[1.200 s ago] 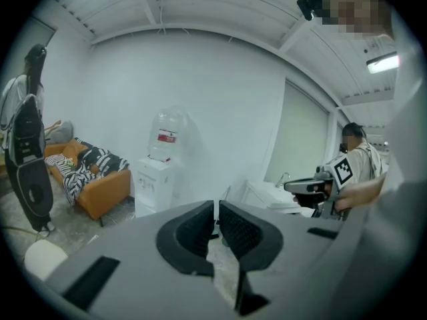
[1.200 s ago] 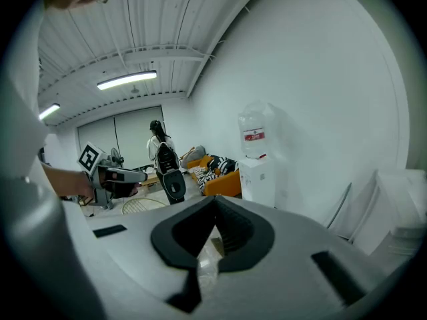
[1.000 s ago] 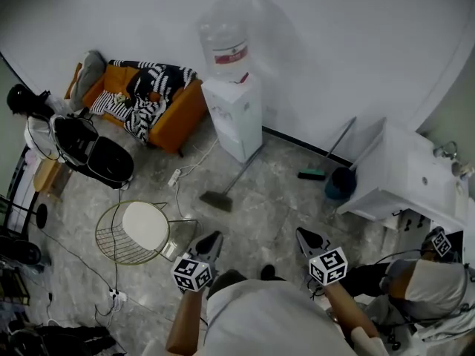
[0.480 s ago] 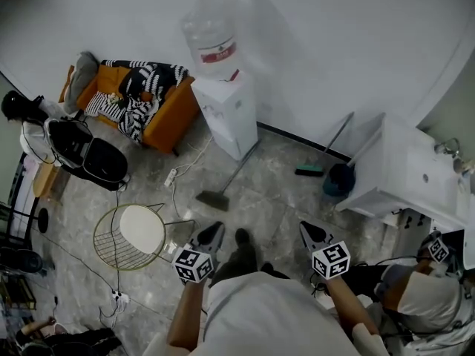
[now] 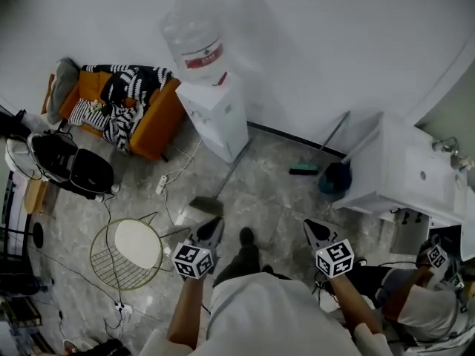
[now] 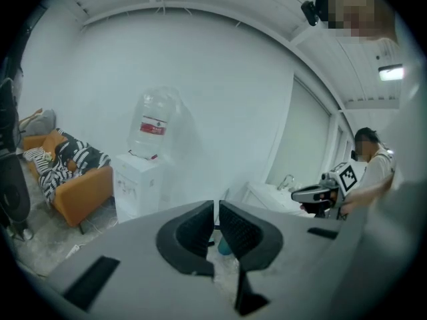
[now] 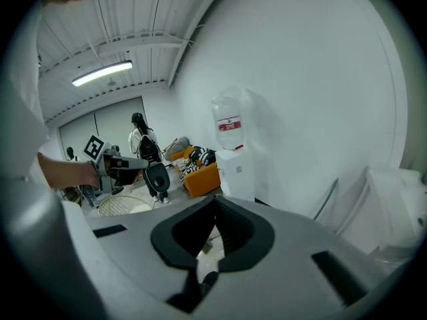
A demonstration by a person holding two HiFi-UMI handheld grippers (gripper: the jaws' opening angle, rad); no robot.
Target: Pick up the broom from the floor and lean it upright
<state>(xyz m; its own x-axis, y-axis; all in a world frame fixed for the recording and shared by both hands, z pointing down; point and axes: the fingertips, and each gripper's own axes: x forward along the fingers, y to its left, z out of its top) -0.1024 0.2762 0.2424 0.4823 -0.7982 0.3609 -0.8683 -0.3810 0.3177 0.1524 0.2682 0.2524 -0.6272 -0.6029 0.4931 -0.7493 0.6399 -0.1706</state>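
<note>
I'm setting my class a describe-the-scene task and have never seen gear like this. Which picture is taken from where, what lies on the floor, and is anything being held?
There is no robot here. A person holds a two-jaw gripper in each hand.

The head view comes from a camera on the person's head, looking steeply down. The left gripper and right gripper show near the bottom, each carrying a cube with square markers. The other two pictures come from cameras riding on the grippers, looking along the jaws.

In both gripper views the jaws are closed with nothing between them, so nothing is held.

The broom lies on the floor ahead, with its handle running towards the water dispenser. Also in view are an orange sofa, a round wire stand and a second long-handled tool leaning by the white cabinet.
</note>
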